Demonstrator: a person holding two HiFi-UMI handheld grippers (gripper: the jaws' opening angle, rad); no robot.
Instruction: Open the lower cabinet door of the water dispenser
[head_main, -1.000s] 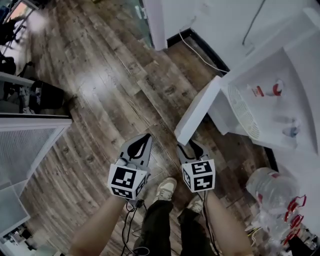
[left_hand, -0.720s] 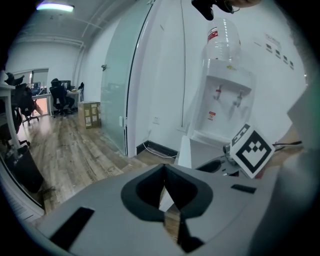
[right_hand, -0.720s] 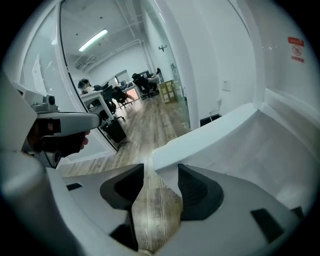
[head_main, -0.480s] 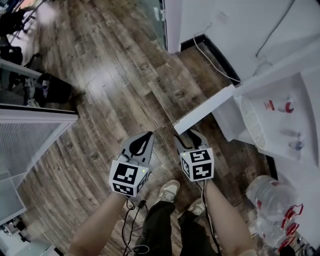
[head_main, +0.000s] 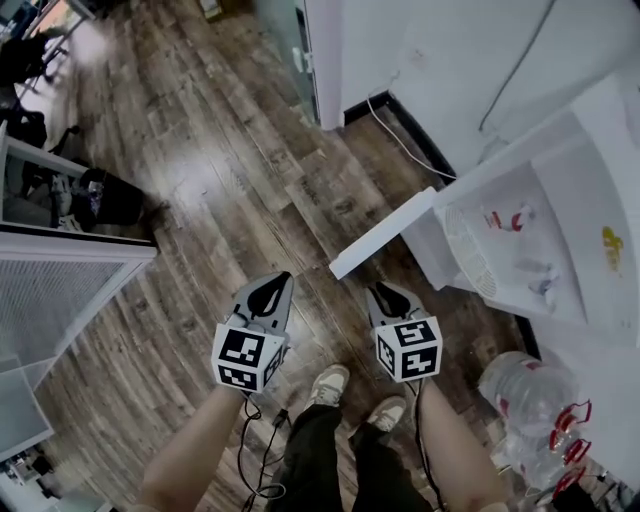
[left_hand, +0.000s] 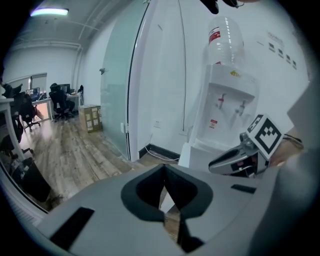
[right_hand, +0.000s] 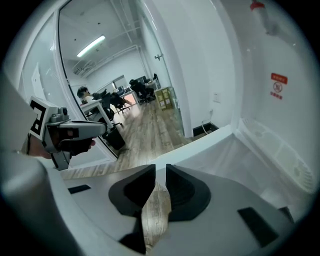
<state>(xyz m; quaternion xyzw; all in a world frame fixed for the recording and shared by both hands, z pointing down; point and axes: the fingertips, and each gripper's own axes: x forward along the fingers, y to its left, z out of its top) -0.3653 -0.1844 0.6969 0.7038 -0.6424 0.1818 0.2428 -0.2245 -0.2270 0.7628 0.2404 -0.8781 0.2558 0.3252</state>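
The white water dispenser stands at the right, with its lower cabinet door swung out over the wood floor. My right gripper hangs just short of the door's free end, apart from it. Its jaws are closing, a narrow gap still shows, and nothing is between them. In the right gripper view the right gripper points past the door's edge. My left gripper is shut and holds nothing, left of the door. From the left gripper view the left gripper faces the dispenser.
A large water bottle with red handles lies on the floor at the lower right. A cable runs along the wall's base. A glass door stands behind, a white partition at the left. My shoes are below the grippers.
The right gripper has come off the door's free edge, and its jaws have gone from wide to nearly together. Both grippers have lifted a little.
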